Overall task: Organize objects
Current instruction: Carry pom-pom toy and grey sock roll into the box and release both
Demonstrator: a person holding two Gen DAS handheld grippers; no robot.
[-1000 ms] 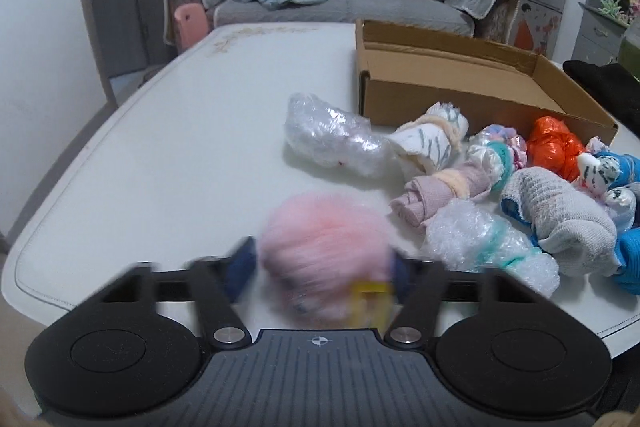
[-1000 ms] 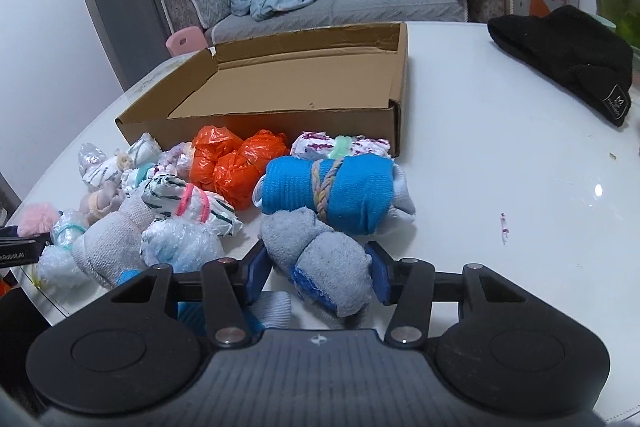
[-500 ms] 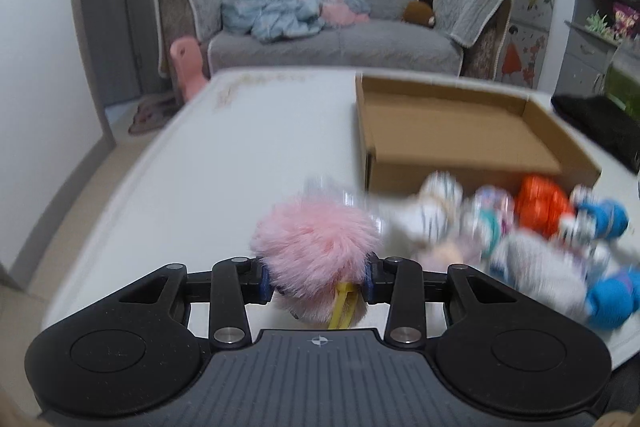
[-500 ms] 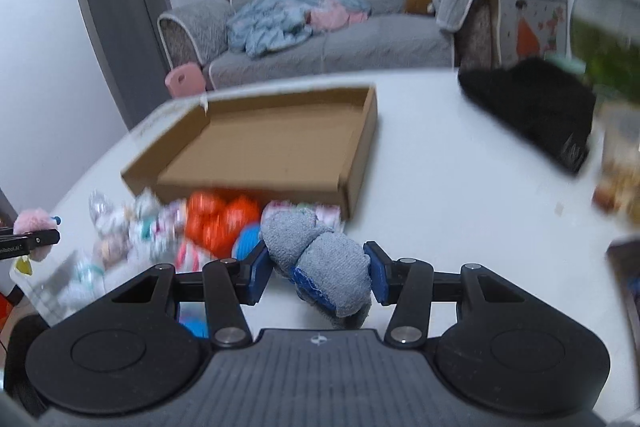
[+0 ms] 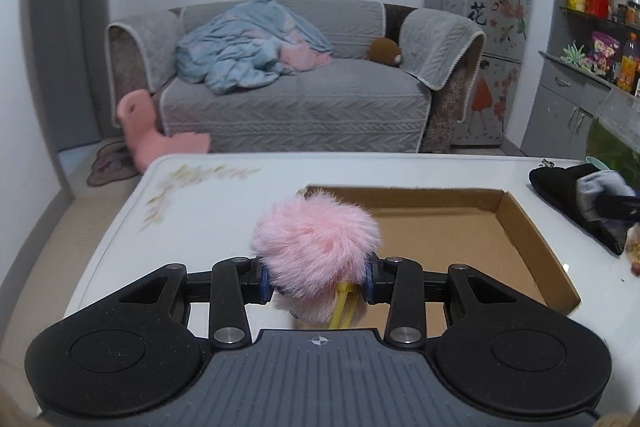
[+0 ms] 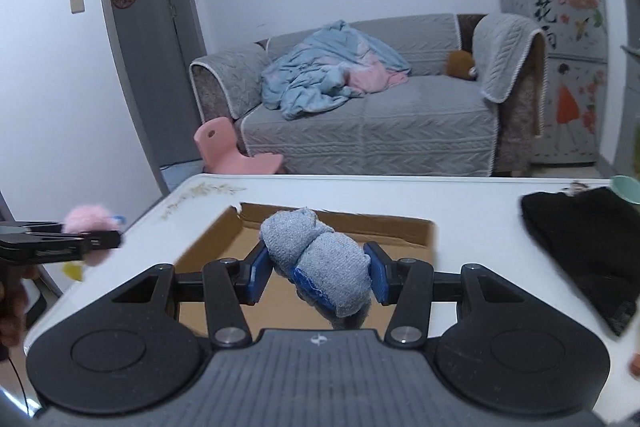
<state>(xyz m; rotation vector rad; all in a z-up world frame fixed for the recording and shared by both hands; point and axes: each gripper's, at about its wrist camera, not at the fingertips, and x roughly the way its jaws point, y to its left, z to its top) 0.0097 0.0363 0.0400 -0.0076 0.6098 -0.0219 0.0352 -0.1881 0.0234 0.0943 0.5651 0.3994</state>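
My left gripper [image 5: 315,283] is shut on a fluffy pink pom-pom [image 5: 316,247] with a yellow tag, held up above the near left corner of the open cardboard box [image 5: 524,239]. My right gripper [image 6: 318,277] is shut on a rolled grey sock [image 6: 316,259] with a blue edge, held above the box's near edge [image 6: 424,235]. The box interior looks empty. The left gripper with the pom-pom [image 6: 86,223] shows at the left of the right wrist view. The pile of rolled socks is out of view below both cameras.
The box lies on a white table [image 5: 208,203]. A black cloth item [image 6: 580,247] lies on the table right of the box. A grey sofa [image 5: 296,99], a pink child's chair [image 6: 228,147] and a decorated fridge [image 5: 488,27] stand beyond the table.
Both grippers have lifted their loads off the table and moved forward over the box. The sock pile has dropped out of view.
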